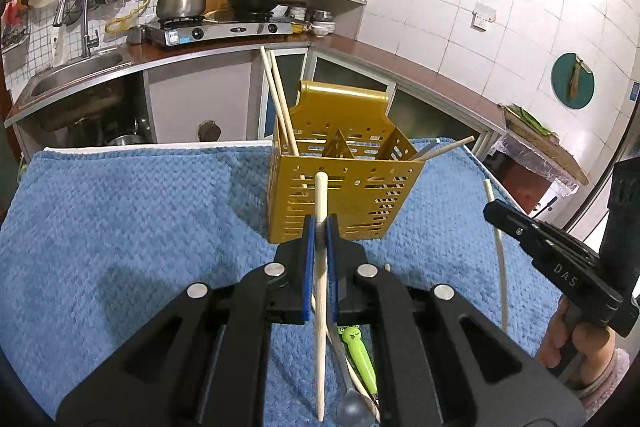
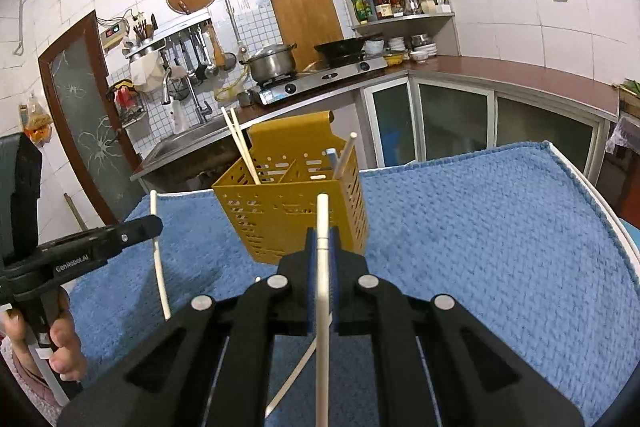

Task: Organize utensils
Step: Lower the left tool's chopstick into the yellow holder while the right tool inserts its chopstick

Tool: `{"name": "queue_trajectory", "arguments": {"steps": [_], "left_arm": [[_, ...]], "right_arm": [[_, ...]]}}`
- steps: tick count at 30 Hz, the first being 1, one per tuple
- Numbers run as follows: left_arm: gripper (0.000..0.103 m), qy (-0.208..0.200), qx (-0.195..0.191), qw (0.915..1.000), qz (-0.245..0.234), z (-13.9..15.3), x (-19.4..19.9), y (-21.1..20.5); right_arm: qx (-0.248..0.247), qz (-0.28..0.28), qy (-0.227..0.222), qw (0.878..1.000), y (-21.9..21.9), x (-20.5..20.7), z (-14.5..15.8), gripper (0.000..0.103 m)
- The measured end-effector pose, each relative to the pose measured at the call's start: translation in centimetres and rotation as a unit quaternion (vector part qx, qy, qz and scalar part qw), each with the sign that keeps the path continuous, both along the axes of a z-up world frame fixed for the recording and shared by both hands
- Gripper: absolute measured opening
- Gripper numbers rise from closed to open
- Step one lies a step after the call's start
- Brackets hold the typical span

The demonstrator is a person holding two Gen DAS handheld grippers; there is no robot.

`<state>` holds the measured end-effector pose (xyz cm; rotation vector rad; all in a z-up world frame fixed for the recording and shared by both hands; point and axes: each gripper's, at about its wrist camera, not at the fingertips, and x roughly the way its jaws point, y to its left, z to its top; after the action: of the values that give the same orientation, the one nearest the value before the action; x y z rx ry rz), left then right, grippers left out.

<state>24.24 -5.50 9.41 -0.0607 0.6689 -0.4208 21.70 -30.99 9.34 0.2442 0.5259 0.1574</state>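
A gold perforated utensil caddy [image 1: 344, 187] stands on the blue towel [image 1: 140, 227], with two chopsticks [image 1: 278, 99] leaning in its left compartment and one chopstick [image 1: 444, 149] in its right. My left gripper [image 1: 320, 227] is shut on a pale chopstick [image 1: 320, 307], held upright just in front of the caddy. My right gripper [image 2: 323, 239] is shut on another pale chopstick [image 2: 322, 307], also in front of the caddy [image 2: 296, 211]. Each gripper shows in the other's view: the right one [image 1: 496, 211], the left one [image 2: 154, 225].
A green frog-handled utensil [image 1: 358, 355], a grey spoon [image 1: 352, 407] and a loose chopstick [image 2: 296, 375] lie on the towel under the grippers. Behind the table are the kitchen counter [image 1: 360, 47], sink [image 1: 76, 75] and stove [image 1: 224, 31].
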Motion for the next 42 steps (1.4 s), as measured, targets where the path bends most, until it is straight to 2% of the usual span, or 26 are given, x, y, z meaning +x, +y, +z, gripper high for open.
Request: {"name": "queue_trajectory", "arguments": {"steps": [7, 13, 18, 21, 25, 31, 37, 42], "left_arm": [[0.004, -0.017, -0.005, 0.9998, -0.004, 1.4, -0.2, 0.1], [0.004, -0.06, -0.012, 0.9981, -0.007, 5.6, 0.6, -0.4], [0.004, -0.118, -0.016, 0.9929, 0.0, 10.4, 1.8, -0.9], [0.004, -0.148, -0.02, 0.9888, 0.007, 12.9, 2.9, -1.0], [0.004, -0.174, -0.027, 0.9842, 0.017, 14.4, 4.1, -1.0], [0.004, -0.182, -0.019, 0.9829, 0.017, 13.1, 6.3, -2.0], [0.004, -0.152, -0.006, 0.9883, 0.015, 9.5, 8.4, -2.5], [0.004, -0.126, 0.002, 0.9919, 0.016, 6.5, 9.4, -2.4]], "right_arm": [[-0.005, -0.001, -0.022, 1.0, 0.2, -0.1, 1.5, 0.006], [-0.004, -0.016, -0.101, 0.995, 0.3, 0.3, 6.4, 0.006], [0.005, -0.054, -0.207, 0.977, 0.2, 2.5, 10.9, 0.006], [0.015, -0.079, -0.254, 0.964, 0.2, 4.0, 12.2, 0.006], [0.011, -0.115, -0.296, 0.948, 0.6, 6.0, 12.3, 0.006], [-0.022, -0.149, -0.323, 0.934, 1.7, 8.4, 10.2, 0.006], [-0.054, -0.152, -0.336, 0.928, 3.0, 9.3, 9.0, 0.006], [-0.084, -0.137, -0.327, 0.931, 4.0, 9.0, 7.2, 0.006]]}}
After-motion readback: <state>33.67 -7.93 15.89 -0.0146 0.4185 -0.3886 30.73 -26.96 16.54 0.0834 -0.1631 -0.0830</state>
